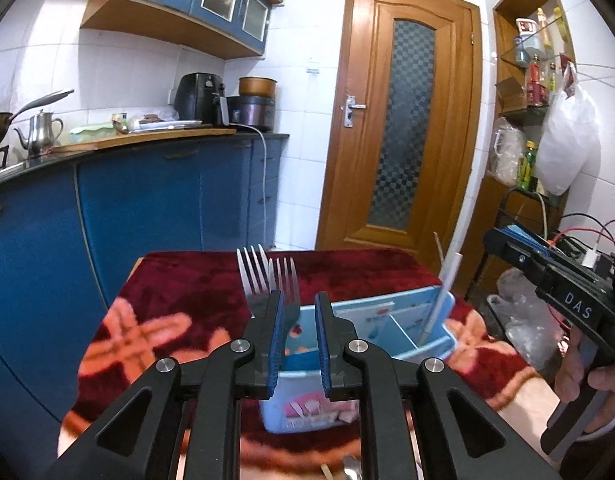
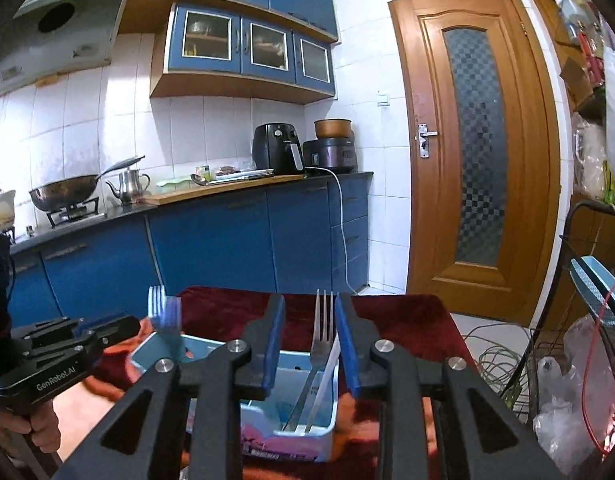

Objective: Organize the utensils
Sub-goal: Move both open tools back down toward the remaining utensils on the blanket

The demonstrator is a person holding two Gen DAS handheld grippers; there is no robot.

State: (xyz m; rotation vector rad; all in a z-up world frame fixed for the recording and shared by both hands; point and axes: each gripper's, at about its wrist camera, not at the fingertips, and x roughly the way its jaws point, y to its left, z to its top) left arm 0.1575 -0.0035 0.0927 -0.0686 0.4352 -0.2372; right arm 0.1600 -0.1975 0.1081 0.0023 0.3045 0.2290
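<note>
1. The light-blue organizer box [image 1: 435,332] stands on a table under a dark red patterned cloth [image 1: 179,300], just beyond both grippers.
2. The left gripper [image 1: 299,344] points into the box's left compartment. Two forks [image 1: 267,280] stand upright there, tines up, leaning at the left pad. The jaws are narrowly parted, and no pad visibly presses on the forks, so they look released.
3. The right gripper [image 2: 309,344] sits over the right end of the box. A single fork [image 2: 321,332] leans in that compartment beside a white stick-like utensil [image 2: 327,376]. The jaws stand moderately apart with clear gaps on both sides of the fork.
4. Judged step: both hands are at the drop-off, with utensils resting in their compartments.
5. The next move likely calls for drawing each gripper straight back and up, clear of the tines, so the leaning forks are not tipped out, then reaching for any remaining loose utensil.
</note>
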